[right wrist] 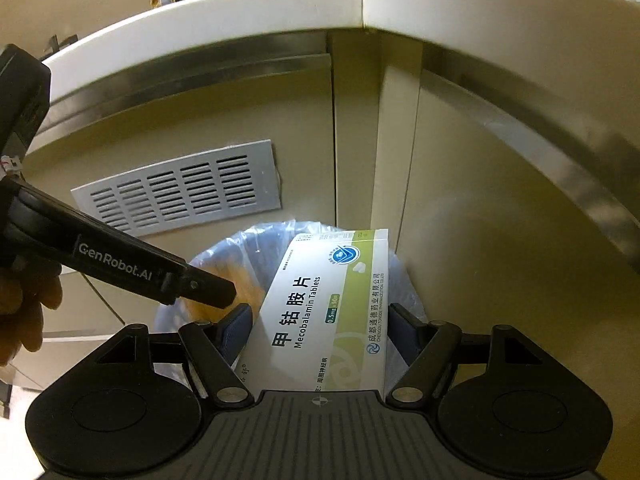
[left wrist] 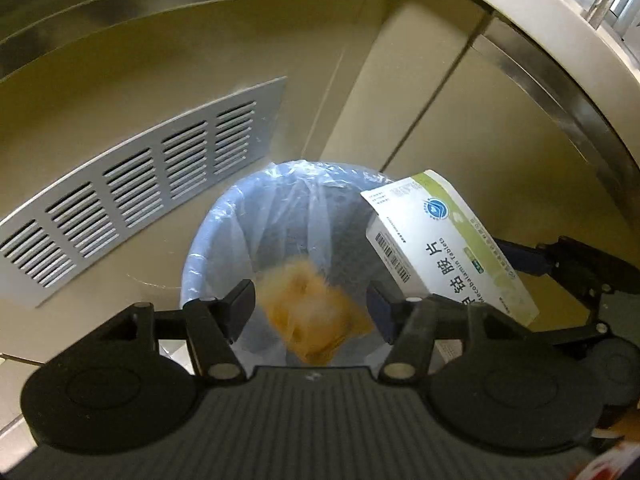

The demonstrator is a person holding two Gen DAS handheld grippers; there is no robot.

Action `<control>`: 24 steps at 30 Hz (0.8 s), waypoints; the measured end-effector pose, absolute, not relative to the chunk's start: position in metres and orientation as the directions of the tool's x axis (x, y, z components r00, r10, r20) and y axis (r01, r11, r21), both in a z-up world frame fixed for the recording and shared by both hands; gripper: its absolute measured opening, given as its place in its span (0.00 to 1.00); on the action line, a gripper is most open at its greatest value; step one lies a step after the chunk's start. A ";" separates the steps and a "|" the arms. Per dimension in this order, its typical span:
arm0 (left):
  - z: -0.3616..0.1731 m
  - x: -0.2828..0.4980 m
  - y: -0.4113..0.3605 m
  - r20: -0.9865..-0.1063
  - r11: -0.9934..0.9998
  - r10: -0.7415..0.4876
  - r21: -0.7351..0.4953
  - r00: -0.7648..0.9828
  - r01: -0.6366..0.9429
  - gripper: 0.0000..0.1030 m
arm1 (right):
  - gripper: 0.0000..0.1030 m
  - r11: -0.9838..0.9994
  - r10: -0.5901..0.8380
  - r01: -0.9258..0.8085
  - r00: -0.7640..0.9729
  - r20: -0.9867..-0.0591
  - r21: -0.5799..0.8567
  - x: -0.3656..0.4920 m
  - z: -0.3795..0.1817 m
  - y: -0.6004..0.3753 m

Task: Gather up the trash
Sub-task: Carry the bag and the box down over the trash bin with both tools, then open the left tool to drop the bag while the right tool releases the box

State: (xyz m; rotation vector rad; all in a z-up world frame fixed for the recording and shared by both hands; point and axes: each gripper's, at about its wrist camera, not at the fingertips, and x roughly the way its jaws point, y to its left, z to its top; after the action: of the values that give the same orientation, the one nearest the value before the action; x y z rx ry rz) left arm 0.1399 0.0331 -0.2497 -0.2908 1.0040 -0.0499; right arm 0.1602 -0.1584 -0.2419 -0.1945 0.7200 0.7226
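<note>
1. The round bin lined with a thin clear plastic bag point(left wrist: 248, 240) is stood on the floor against the beige cabinet front, just below a grey louvred vent panel point(left wrist: 152, 196), so both tools can be held over its mouth from above.
2. The left gripper point(left wrist: 310, 308) is held spread above the bin; nothing is pressed by its pads. A blurred orange-yellow crumpled piece of trash point(left wrist: 316, 316) is seen between and below the jaws, over the liner. It is judged to be released and dropping, though the blur leaves this uncertain.
3. The right gripper point(right wrist: 320, 332) is clamped across the width of a white and green cardboard medicine box point(right wrist: 328, 312), which is kept over the bin's right side, presumably to be dropped next.
4. The box is flat, rectangular and unopened-looking, printed with dark characters, "Mecobalamin Tablets", a blue emblem and a barcode on one edge. It is held tilted, its far end pointing toward the bin.
5. Part of a hand point(right wrist: 24, 312) is seen behind the left tool.
</note>
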 end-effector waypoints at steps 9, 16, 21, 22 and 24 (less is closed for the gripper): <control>-0.236 0.127 0.048 -0.833 0.959 -0.115 -0.235 0.542 -0.158 0.56 | 0.71 0.733 0.544 -0.674 0.502 -0.672 0.090 0.168 -0.247 -0.149; -0.228 0.119 0.053 -0.839 0.955 -0.101 -0.232 0.535 -0.183 0.56 | 0.71 0.727 0.546 -0.679 0.483 -0.684 0.101 0.173 -0.254 -0.140; -0.234 0.122 0.052 -0.843 0.953 -0.095 -0.230 0.529 -0.196 0.56 | 0.71 0.725 0.545 -0.680 0.473 -0.692 0.106 0.175 -0.260 -0.133; -0.235 0.122 0.052 -0.844 0.953 -0.094 -0.229 0.528 -0.196 0.56 | 0.71 0.725 0.545 -0.681 0.472 -0.693 0.107 0.175 -0.261 -0.132; -0.236 0.123 0.052 -0.846 0.954 -0.095 -0.228 0.525 -0.196 0.56 | 0.71 0.724 0.546 -0.681 0.469 -0.694 0.109 0.175 -0.262 -0.132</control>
State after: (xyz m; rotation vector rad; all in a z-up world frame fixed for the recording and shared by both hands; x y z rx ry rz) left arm 0.1227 0.0518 -0.2364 -0.3133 1.0207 0.0614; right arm 0.1751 -0.1321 -0.2615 -0.1929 0.7757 0.7582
